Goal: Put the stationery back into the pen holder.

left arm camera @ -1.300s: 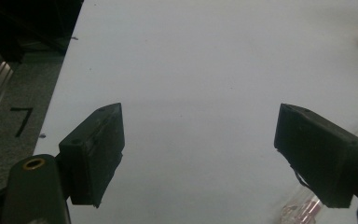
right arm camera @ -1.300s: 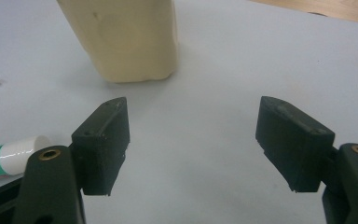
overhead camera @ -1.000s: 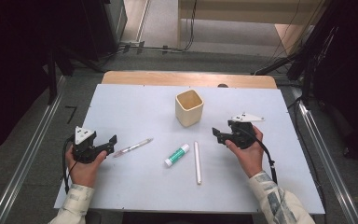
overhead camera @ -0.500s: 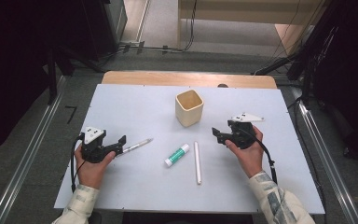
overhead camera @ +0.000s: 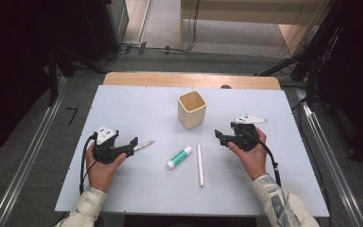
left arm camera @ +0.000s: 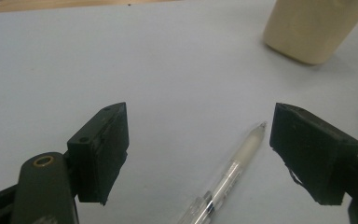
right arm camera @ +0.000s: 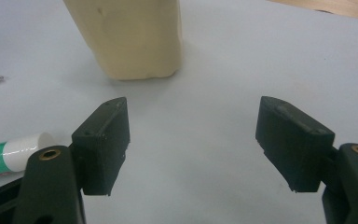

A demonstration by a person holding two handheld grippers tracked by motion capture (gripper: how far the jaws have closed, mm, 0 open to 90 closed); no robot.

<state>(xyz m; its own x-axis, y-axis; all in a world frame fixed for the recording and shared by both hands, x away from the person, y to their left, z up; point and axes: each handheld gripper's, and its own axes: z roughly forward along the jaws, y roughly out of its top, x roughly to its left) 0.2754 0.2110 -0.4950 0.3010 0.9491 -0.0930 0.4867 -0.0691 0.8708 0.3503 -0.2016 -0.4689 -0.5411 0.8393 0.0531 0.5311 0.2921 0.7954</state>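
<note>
- The left gripper [overhead camera: 133, 143] is held low over the table [overhead camera: 137, 106], its jaws spread wide with nothing pinched.
- A clear pen [left arm camera: 228, 175] lies flat on the table between those jaws in the left gripper view, nearer the right-hand jaw, touching neither pad; its capped tip points away from the gripper toward the cup.
- In the high view the pen [overhead camera: 144, 144] lies just past the left gripper's jaws, slanting up to the right.
- The right gripper [overhead camera: 219, 136] sits at the right side of the table, jaws spread and empty, aimed toward the table's middle.
- In the right gripper view a bare patch of table shows between its jaws, with the beige cup [right arm camera: 128, 35] standing upright beyond them.
- The cup [overhead camera: 191, 109] stands near the table's centre, well apart from both grippers.
- A glue stick [overhead camera: 179, 157] with a green label lies between the two grippers, and a white rod [overhead camera: 200, 164] lies just to its right, apart from it.
</note>
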